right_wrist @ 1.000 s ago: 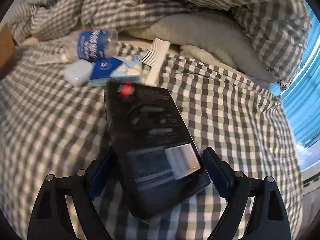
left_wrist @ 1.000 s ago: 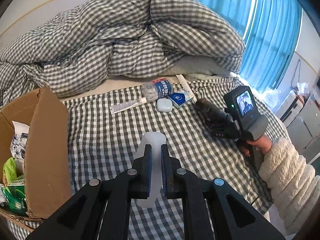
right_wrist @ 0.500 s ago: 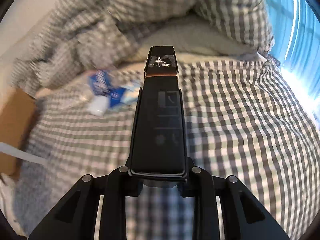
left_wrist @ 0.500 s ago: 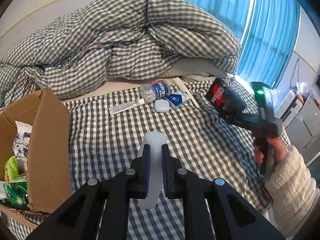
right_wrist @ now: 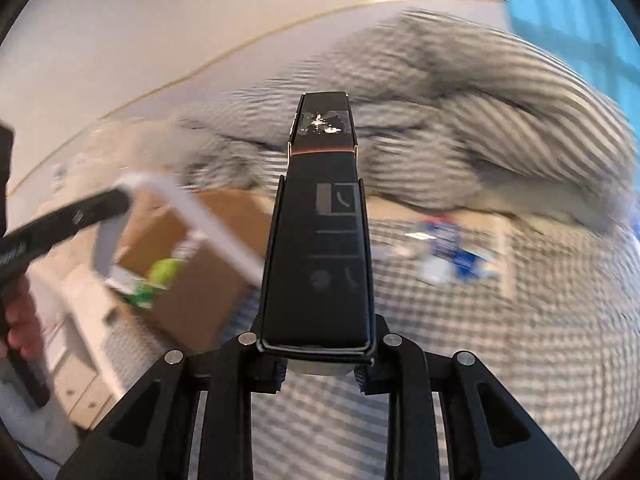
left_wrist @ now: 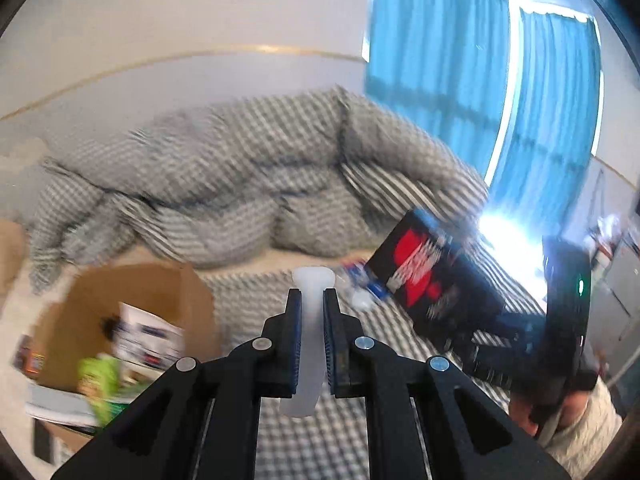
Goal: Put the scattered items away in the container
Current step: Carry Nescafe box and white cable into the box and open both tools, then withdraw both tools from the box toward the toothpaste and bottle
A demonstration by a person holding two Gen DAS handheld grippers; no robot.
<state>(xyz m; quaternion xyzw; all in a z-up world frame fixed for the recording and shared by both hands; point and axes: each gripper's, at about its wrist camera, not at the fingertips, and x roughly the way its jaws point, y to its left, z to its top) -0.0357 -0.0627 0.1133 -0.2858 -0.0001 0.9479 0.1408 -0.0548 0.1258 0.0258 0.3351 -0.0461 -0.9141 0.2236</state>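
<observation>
While the left claw grips a pale bottle upright and the right claw clamps a black box lengthwise, the cardboard box lies ahead-left, likely nearer the left. Beyond on the bed, remaining items are blurred past identifying.

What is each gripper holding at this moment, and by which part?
The left gripper clamps a translucent white bottle around its middle. The right gripper grips a black box by its near end.
</observation>
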